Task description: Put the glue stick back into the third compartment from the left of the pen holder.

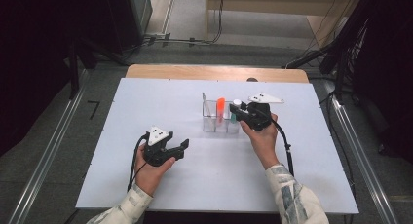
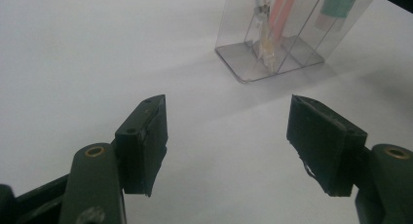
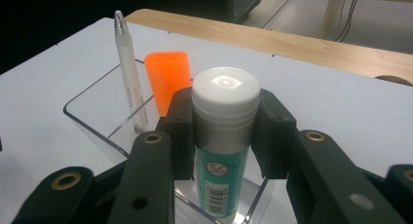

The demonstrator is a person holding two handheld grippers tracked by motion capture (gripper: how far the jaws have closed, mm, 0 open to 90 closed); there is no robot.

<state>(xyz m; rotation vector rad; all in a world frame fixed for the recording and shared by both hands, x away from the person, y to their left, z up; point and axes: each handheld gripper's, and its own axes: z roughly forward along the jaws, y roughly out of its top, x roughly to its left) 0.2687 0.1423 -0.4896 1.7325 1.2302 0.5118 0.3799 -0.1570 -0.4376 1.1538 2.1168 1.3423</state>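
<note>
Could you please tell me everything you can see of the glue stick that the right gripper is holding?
The glue stick is a round tube with a white ribbed cap and a teal body bearing a barcode and a small round symbol. It stands upright, its lower end inside the end compartment of the clear plastic organizer. The right gripper clamps it just below the cap, a pad on either side.

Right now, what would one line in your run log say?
right gripper: shut on glue stick, upright in clear organizer | left gripper: open, empty, over table | organizer also holds pen, orange marker
</note>
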